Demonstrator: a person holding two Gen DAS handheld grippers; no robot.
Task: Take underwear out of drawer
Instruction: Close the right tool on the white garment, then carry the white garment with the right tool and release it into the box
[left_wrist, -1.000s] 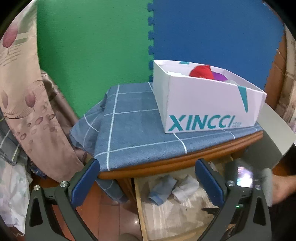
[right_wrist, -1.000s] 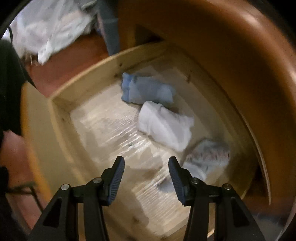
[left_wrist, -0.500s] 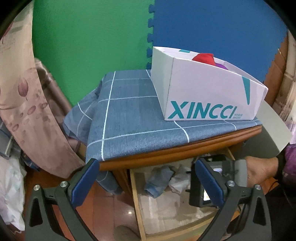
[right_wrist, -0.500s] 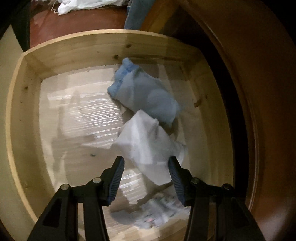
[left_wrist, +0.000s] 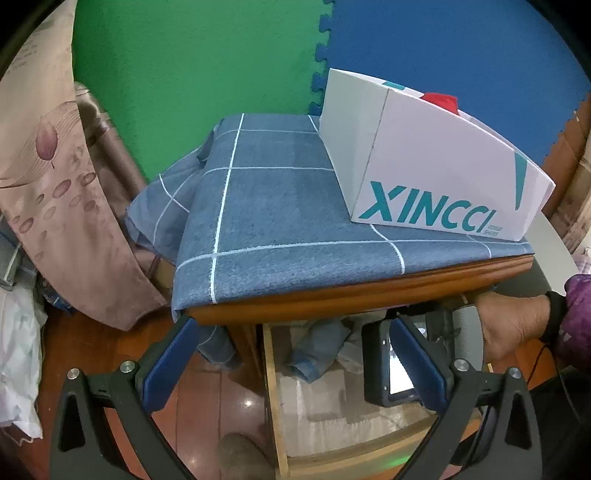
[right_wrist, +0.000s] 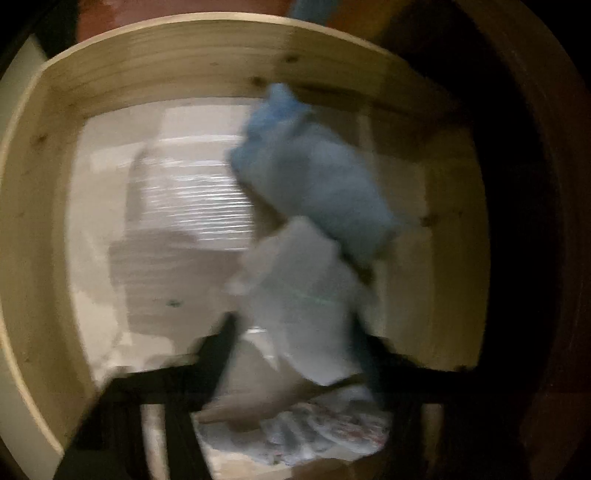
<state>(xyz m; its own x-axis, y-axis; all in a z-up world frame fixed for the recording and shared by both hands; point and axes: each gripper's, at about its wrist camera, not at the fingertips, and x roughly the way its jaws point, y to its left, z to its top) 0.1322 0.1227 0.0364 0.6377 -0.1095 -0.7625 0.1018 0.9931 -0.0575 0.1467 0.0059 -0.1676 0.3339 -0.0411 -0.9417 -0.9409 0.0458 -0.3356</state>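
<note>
The wooden drawer (right_wrist: 44, 206) is pulled out under the table (left_wrist: 369, 291). Inside lie a blue folded underwear (right_wrist: 317, 184), a white one (right_wrist: 303, 295) in front of it, and a patterned one (right_wrist: 332, 435) nearest the camera. My right gripper (right_wrist: 295, 343) is inside the drawer, its blurred jaws apart on either side of the white underwear. In the left wrist view the right gripper's body (left_wrist: 391, 362) reaches into the drawer beside the blue underwear (left_wrist: 317, 347). My left gripper (left_wrist: 291, 365) is open and empty, held in front of the table.
A white XINCCI shoebox (left_wrist: 436, 173) with red fabric stands on the blue checked cloth (left_wrist: 280, 221) on the table. A pink curtain (left_wrist: 55, 192) hangs to the left. Green and blue foam mats line the wall behind. The floor is reddish wood.
My right gripper has pushed deeper into the drawer, and its jaws now straddle the white underwear. My left gripper has dropped slightly lower and closer to the table.
</note>
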